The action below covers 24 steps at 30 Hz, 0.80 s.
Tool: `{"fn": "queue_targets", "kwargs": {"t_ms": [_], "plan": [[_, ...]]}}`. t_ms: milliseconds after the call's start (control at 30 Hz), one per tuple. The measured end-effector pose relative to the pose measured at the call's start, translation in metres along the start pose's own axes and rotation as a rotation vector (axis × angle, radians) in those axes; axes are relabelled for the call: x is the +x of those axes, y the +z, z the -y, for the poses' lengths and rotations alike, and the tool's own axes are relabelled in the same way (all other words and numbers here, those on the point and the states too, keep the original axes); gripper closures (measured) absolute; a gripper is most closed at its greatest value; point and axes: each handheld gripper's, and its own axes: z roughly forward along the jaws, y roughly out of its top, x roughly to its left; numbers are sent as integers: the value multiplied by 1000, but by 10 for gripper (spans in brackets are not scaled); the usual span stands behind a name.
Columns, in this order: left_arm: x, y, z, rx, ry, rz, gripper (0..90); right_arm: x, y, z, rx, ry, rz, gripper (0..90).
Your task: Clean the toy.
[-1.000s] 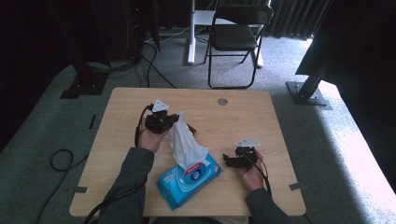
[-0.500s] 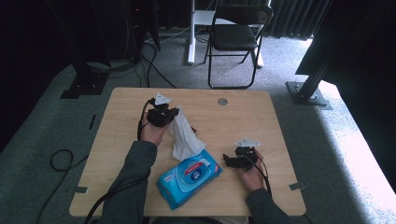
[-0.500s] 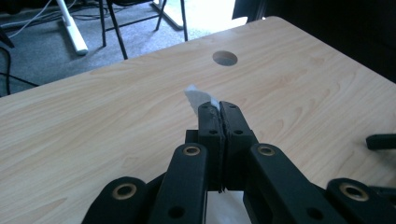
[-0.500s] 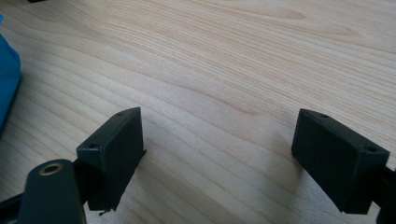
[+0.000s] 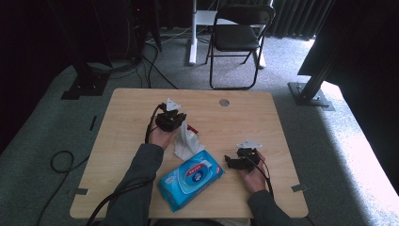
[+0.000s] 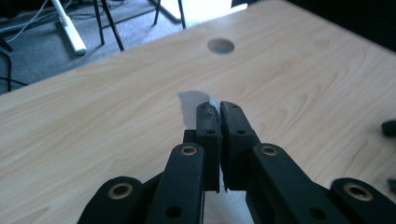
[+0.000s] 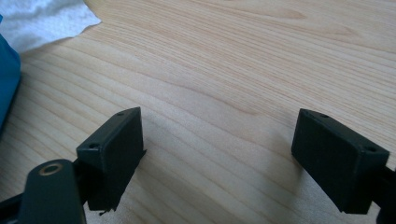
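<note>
The left tool [image 5: 173, 123] pinches a white wet wipe [image 5: 187, 142], which trails onto the table [image 5: 117, 127] just beyond the blue wipes pack [image 5: 190, 178]. The right tool [image 5: 235, 161] rests beside the pack, jaws wide and empty.

White wipe [image 5: 187, 143] showing against a pale wood-grain table [image 5: 122, 122]; wipes pack [image 5: 190, 179] showing blue with a red-and-white label.

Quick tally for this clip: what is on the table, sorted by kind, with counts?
Wet-wipe pack, blue: 1
Loose white wipe: 1
Grippers: 2, left gripper and right gripper
Total: 4
</note>
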Motion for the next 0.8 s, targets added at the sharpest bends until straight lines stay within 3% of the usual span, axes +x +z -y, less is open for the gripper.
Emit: {"fn": "queue_targets", "kwargs": {"t_ms": [333,533,633,800], "plan": [[-12,23,18,95,50,5,867,0,0,0,0,0,0,165],[-13,33,27,135,54,-5,846,0,0,0,0,-6,-8,169],[-12,34,29,128,32,0,846,0,1,-1,-1,-8,-10,169],[-15,34,29,122,31,26,858,1,1,-1,-3,-6,-7,195]]}}
